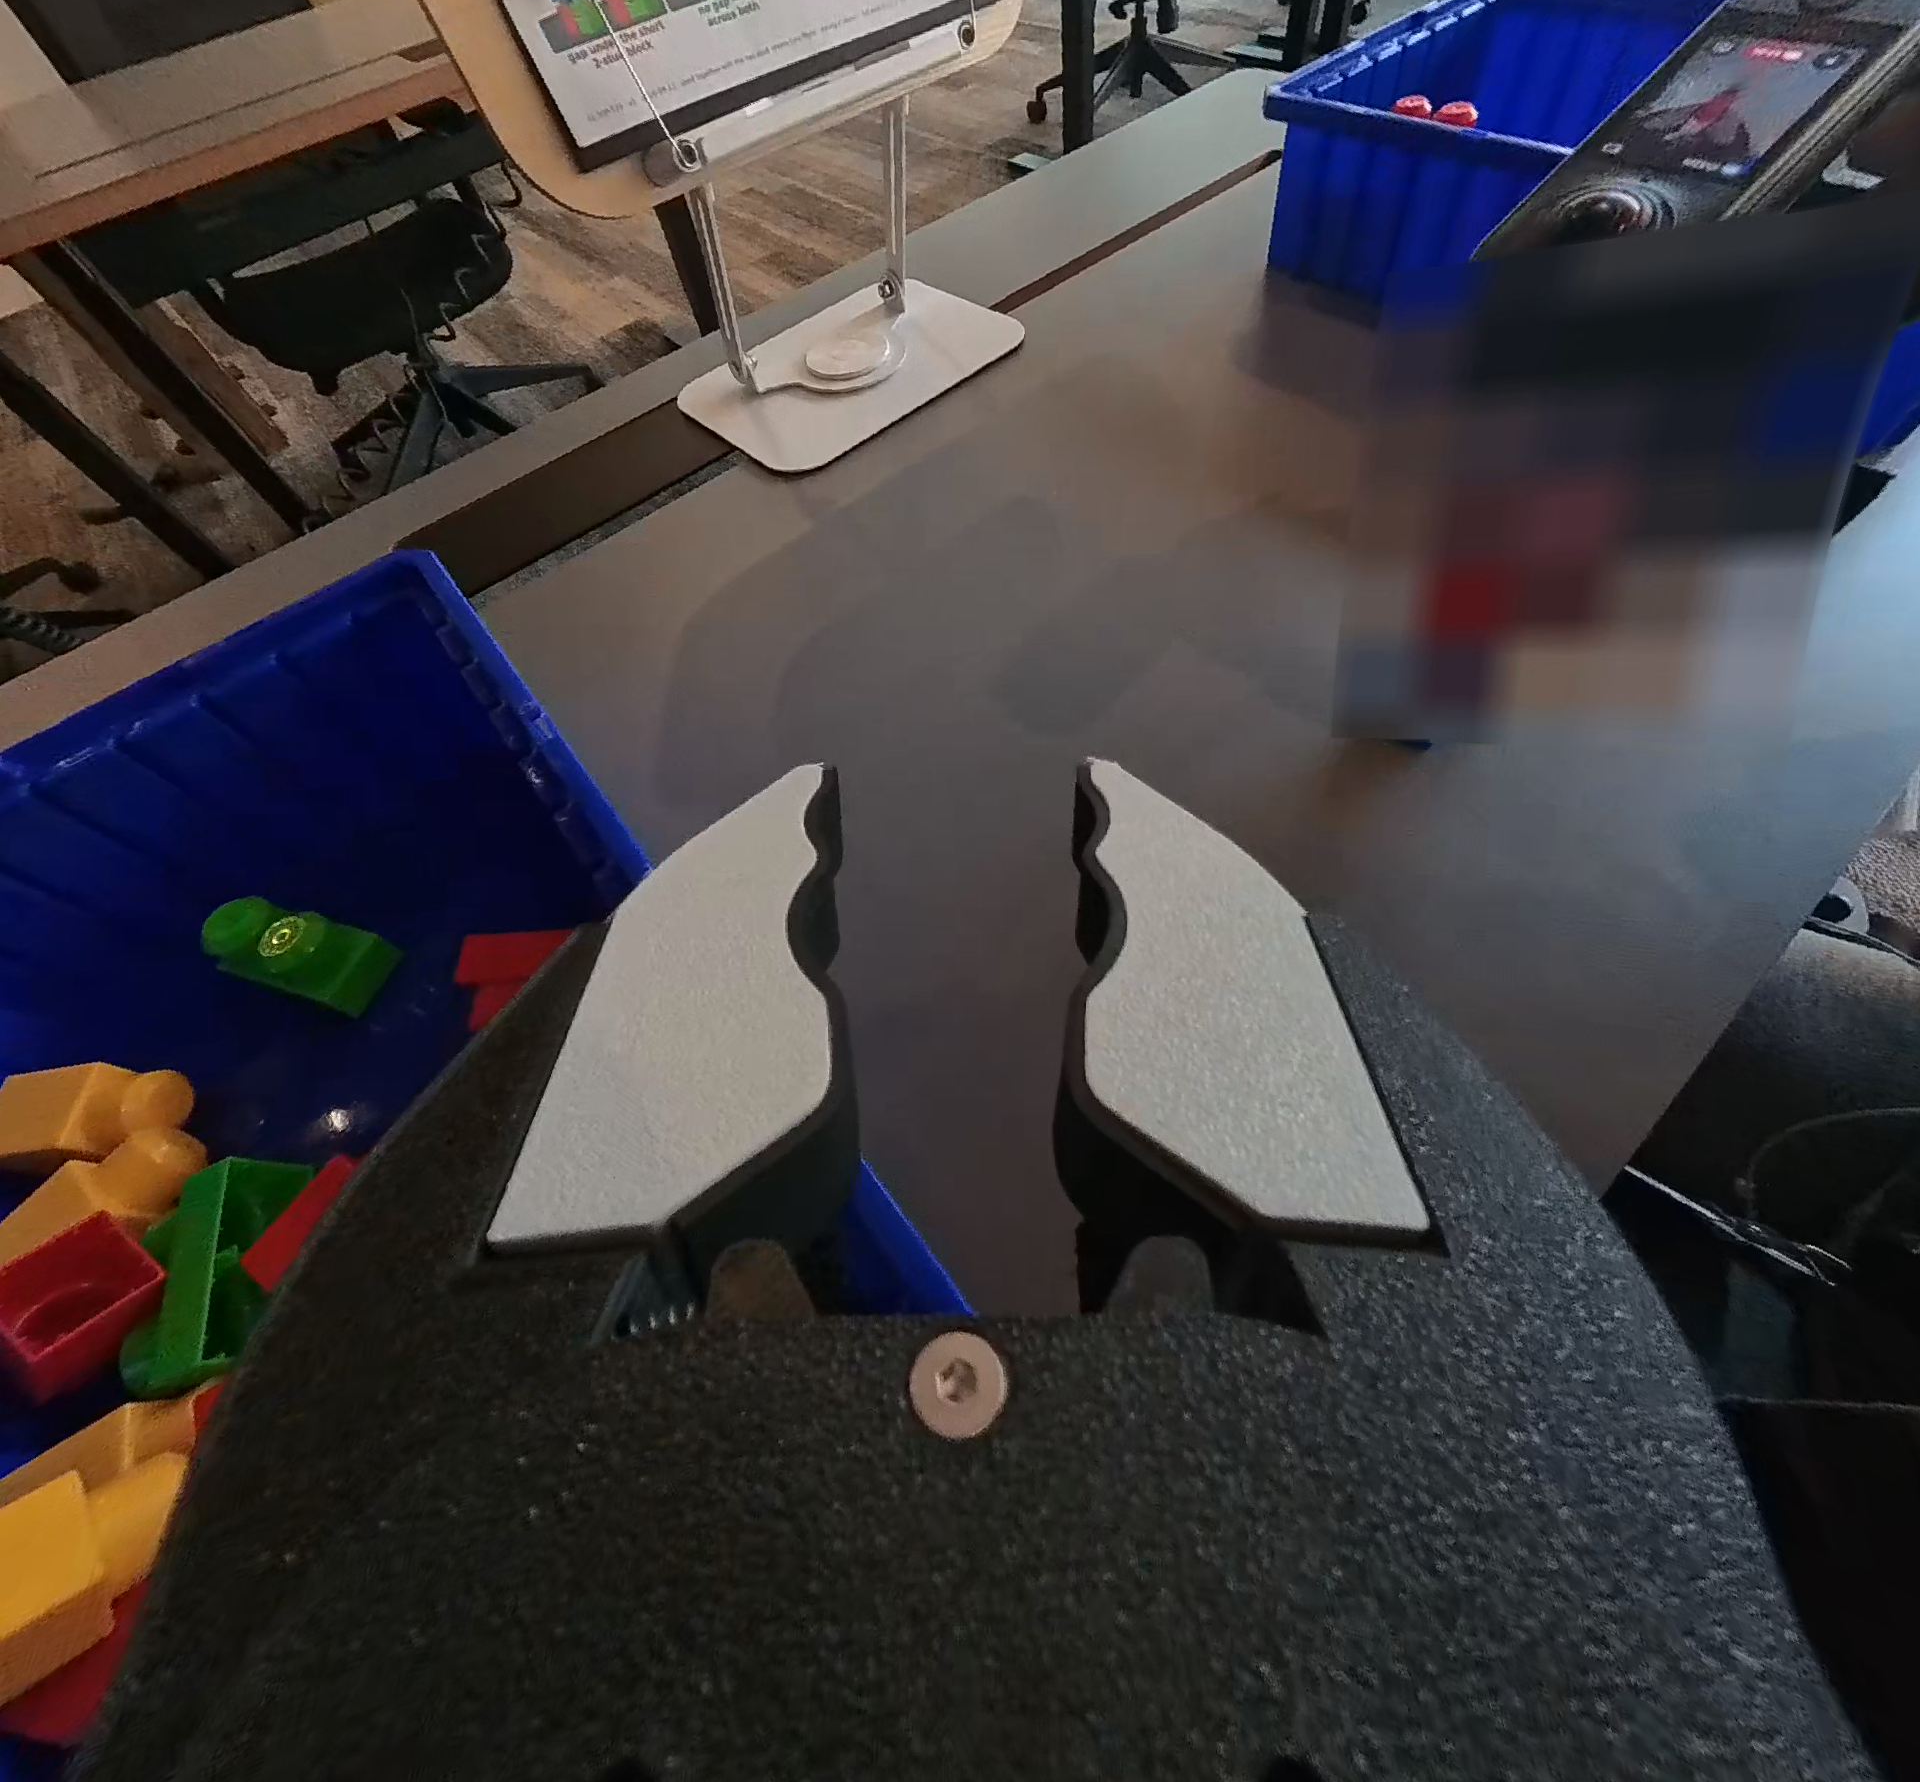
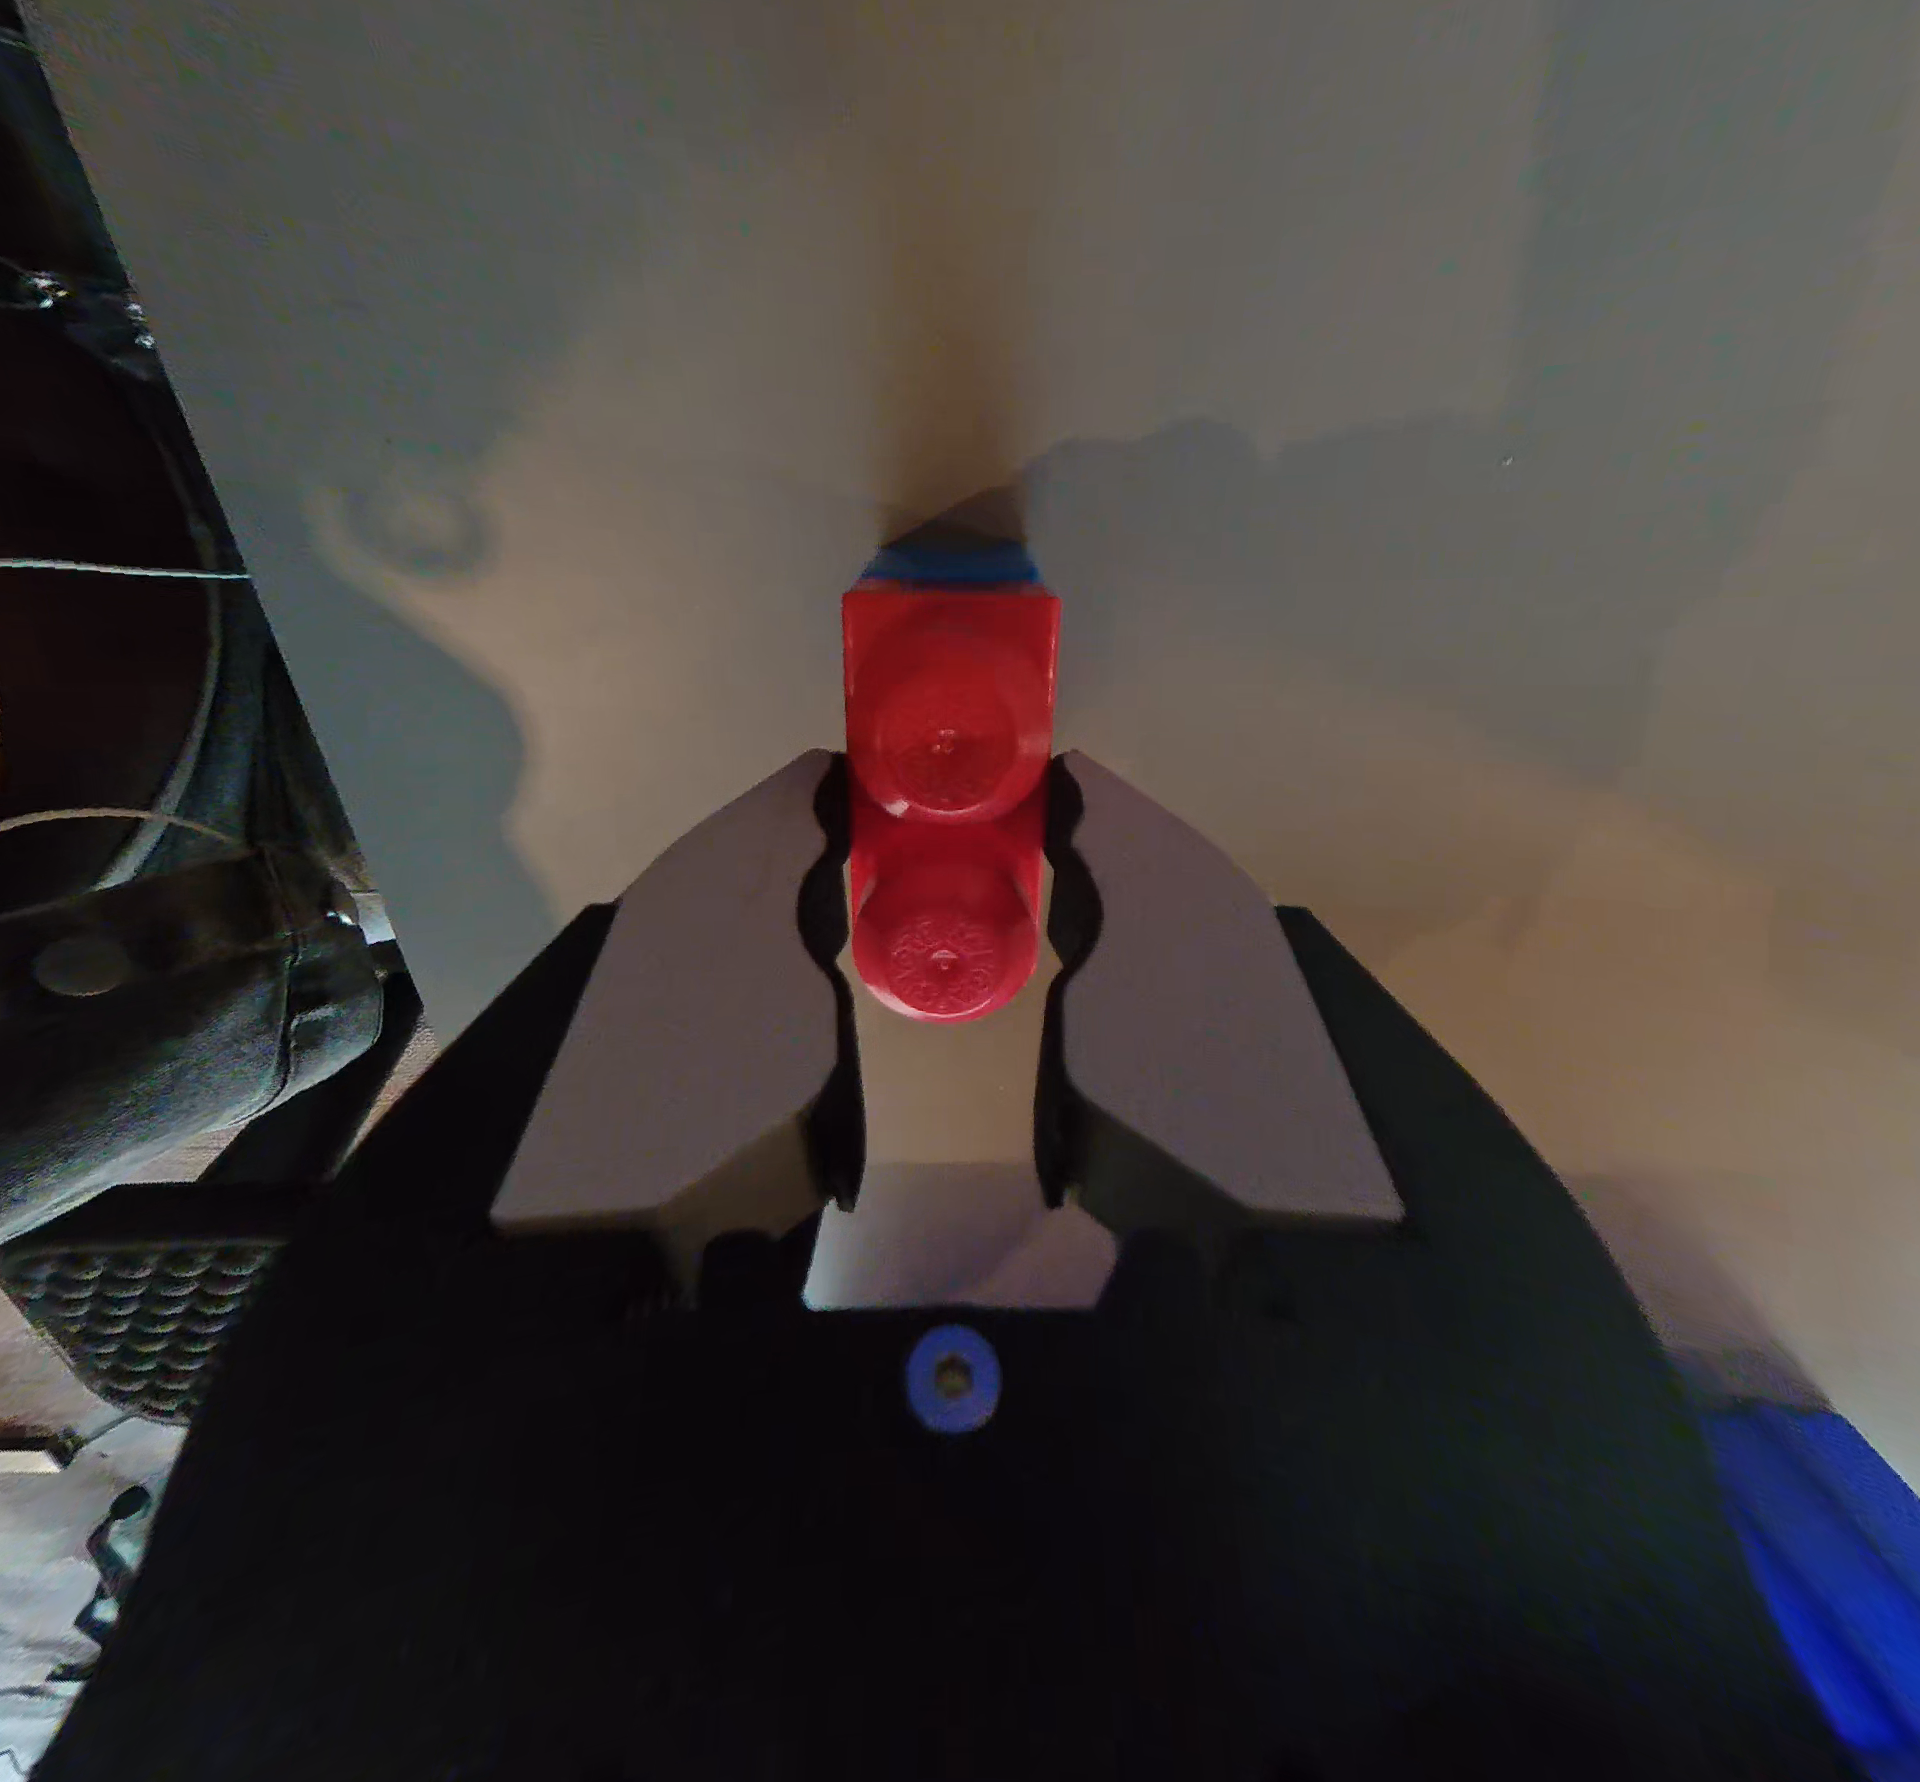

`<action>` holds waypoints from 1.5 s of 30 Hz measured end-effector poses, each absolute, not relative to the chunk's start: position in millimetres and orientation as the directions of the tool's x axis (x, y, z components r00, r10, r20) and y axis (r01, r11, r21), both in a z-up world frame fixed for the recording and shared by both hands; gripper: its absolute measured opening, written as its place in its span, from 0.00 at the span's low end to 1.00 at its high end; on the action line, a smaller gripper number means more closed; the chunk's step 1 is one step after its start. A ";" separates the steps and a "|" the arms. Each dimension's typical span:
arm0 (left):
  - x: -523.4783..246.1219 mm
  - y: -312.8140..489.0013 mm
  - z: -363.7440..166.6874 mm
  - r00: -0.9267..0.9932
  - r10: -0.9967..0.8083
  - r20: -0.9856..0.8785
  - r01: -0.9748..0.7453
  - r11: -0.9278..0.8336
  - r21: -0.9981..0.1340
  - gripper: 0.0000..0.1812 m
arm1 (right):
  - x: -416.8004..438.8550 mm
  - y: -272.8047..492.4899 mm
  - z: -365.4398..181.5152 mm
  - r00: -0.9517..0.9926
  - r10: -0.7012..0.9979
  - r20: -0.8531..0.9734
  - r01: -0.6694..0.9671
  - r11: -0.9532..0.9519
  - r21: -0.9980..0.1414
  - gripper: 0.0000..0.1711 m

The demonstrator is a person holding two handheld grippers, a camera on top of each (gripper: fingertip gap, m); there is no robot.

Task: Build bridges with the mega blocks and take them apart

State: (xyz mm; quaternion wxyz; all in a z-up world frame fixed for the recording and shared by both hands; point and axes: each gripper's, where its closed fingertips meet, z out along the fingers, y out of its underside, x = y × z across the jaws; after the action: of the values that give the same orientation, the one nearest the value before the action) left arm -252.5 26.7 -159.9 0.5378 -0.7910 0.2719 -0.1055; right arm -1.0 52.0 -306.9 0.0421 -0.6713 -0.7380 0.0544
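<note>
Right wrist view dim, shadowed; left bright, edges warped.

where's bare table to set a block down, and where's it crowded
Free: the dark table ahead of the open left tongs, between the white stand base and the near blue bin. Crowded: that bin's block pile, and the spot where the right tongs grip the red block.

— From my end the left gripper body looks rough, grainy black plastic, with matt grey pads.

— Agreed. I see the red block as glossy moulded plastic, the table as dark, smooth, reflective; the blue bin as shiny ribbed plastic.
</note>
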 end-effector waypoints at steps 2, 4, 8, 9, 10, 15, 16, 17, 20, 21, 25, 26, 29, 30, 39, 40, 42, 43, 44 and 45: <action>-251.7 27.2 -161.0 0.829 -0.545 -0.125 -0.319 -0.276 -0.907 0.23 | -0.7 51.9 -307.4 -0.094 0.995 -0.013 0.987 0.092 -0.132 0.20; -250.4 27.9 -162.1 0.826 -0.550 -0.124 -0.321 -0.277 -0.905 0.23 | -0.3 52.0 -307.8 -0.097 0.995 -0.012 0.988 0.095 -0.122 0.20; -248.2 29.5 -165.1 0.821 -0.557 -0.122 -0.326 -0.283 -0.902 0.23 | 1.0 52.1 -309.7 -0.104 0.995 -0.007 0.992 0.103 -0.075 0.20; -247.6 29.9 -165.9 0.820 -0.559 -0.121 -0.327 -0.284 -0.902 0.23 | 1.3 52.2 -310.3 -0.106 0.994 -0.005 0.993 0.105 -0.060 0.20; -247.0 30.1 -166.6 0.819 -0.561 -0.122 -0.329 -0.285 -0.900 0.23 | 1.6 52.3 -310.5 -0.109 0.994 -0.004 0.993 0.108 -0.046 0.20; -243.4 31.4 -169.6 0.811 -0.572 -0.124 -0.339 -0.287 -0.896 0.23 | 2.8 52.3 -312.5 -0.116 0.993 -0.011 0.993 0.116 0.003 0.20; -242.7 31.6 -170.3 0.809 -0.575 -0.124 -0.341 -0.287 -0.895 0.23 | 2.9 52.3 -313.3 -0.114 0.993 -0.011 0.993 0.114 0.008 0.20; -241.9 32.0 -170.9 0.808 -0.576 -0.124 -0.342 -0.288 -0.895 0.24 | 3.0 52.4 -313.7 -0.112 0.994 -0.009 0.994 0.112 0.013 0.21; -239.3 33.0 -172.5 0.802 -0.584 -0.123 -0.346 -0.287 -0.893 0.23 | 3.2 52.4 -315.2 -0.107 0.994 -0.001 0.994 0.107 0.017 0.21; -238.5 33.5 -173.1 0.801 -0.587 -0.121 -0.346 -0.288 -0.893 0.23 | 3.1 52.4 -315.6 -0.104 0.995 -0.003 0.994 0.104 0.013 0.21; -236.3 35.2 -176.9 0.796 -0.595 -0.115 -0.349 -0.295 -0.889 0.23 | 3.3 52.4 -316.6 -0.100 0.995 0.000 0.995 0.100 0.013 0.21; -235.7 35.6 -177.7 0.794 -0.597 -0.113 -0.349 -0.297 -0.889 0.23 | 3.5 52.6 -316.9 -0.103 0.995 0.009 0.995 0.103 0.021 0.21; -233.4 36.6 -179.6 0.789 -0.605 -0.107 -0.350 -0.299 -0.888 0.23 | 3.8 52.7 -317.5 -0.105 0.994 0.008 0.994 0.105 0.037 0.21; -232.2 36.5 -180.6 0.785 -0.610 -0.104 -0.351 -0.301 -0.886 0.23 | 3.9 52.6 -317.8 -0.105 0.994 0.004 0.994 0.105 0.039 0.21; -227.9 32.5 -181.2 0.772 -0.627 -0.101 -0.365 -0.308 -0.878 0.23 | 2.6 51.8 -327.3 -0.087 0.996 -0.009 0.996 0.087 -0.013 0.21; -227.5 31.4 -179.1 0.771 -0.628 -0.106 -0.367 -0.302 -0.880 0.23 | 2.6 51.8 -327.1 -0.087 0.996 -0.008 0.996 0.087 -0.019 0.21; -226.4 29.2 -175.1 0.770 -0.628 -0.115 -0.367 -0.288 -0.885 0.23 | 2.6 51.7 -326.8 -0.089 0.996 -0.010 0.996 0.088 -0.013 0.21; -225.7 27.8 -174.1 0.768 -0.630 -0.117 -0.368 -0.285 -0.885 0.23 | 2.5 51.5 -326.7 -0.095 0.995 -0.010 0.995 0.095 -0.009 0.21; -225.7 26.7 -173.4 0.768 -0.630 -0.118 -0.369 -0.285 -0.884 0.23 | 2.5 51.3 -326.6 -0.096 0.995 -0.014 0.995 0.096 -0.008 0.21; -225.6 25.8 -172.7 0.769 -0.628 -0.118 -0.369 -0.286 -0.884 0.23 | 2.5 51.4 -326.4 -0.097 0.995 -0.015 0.995 0.097 -0.007 0.21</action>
State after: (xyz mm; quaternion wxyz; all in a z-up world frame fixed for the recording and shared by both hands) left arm -225.6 25.8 -172.7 0.5077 -0.7918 0.3149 -0.1273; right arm 2.5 51.4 -326.4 -0.0032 -0.6720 -0.7405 0.0076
